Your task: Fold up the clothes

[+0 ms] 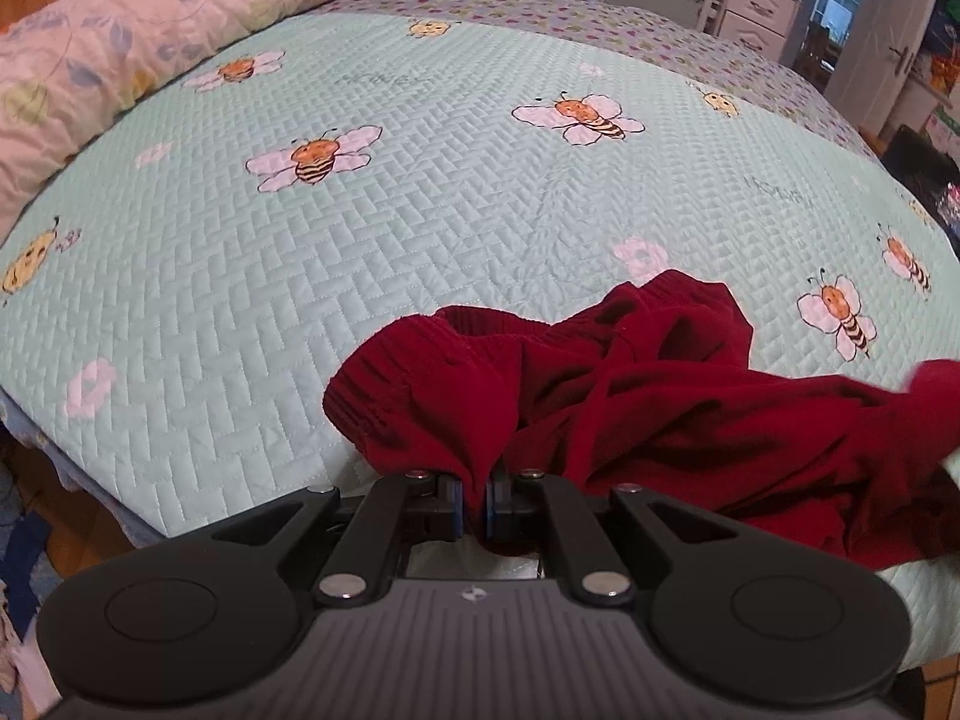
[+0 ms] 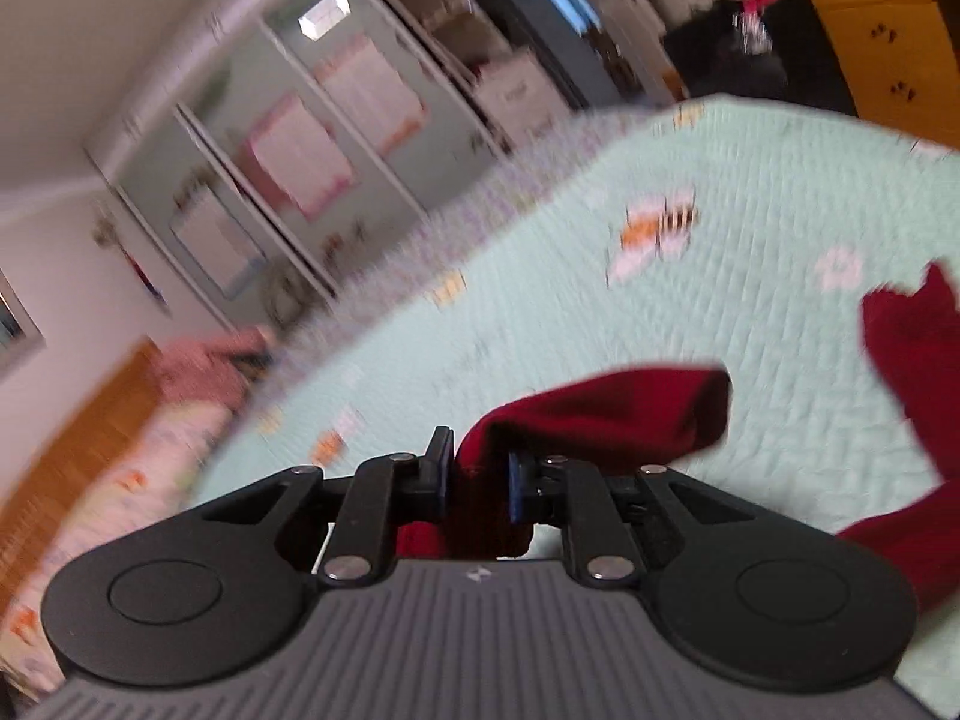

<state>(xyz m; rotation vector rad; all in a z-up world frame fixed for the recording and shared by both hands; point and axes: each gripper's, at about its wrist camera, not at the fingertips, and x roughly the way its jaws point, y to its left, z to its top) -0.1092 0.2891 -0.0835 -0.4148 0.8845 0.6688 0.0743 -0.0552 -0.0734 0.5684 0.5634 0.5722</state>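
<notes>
A dark red garment [image 1: 660, 384] lies bunched on the pale green quilt with bees [image 1: 420, 228], at the near right. Its ribbed waistband [image 1: 420, 372] curls up in front of my left gripper [image 1: 474, 495], which is shut on a pinch of the red cloth. In the blurred right wrist view, my right gripper [image 2: 477, 480] is shut on a thick fold of the same red garment [image 2: 606, 414], which sticks out ahead to the right. More of the red cloth [image 2: 918, 360] hangs at the right edge.
A floral duvet [image 1: 120, 60] lies rolled along the bed's left side by the wooden headboard [image 2: 78, 450]. White wardrobes [image 2: 288, 168] and drawers [image 1: 756, 12] stand past the far edge. The bed's near edge drops to the floor at the lower left [image 1: 36, 528].
</notes>
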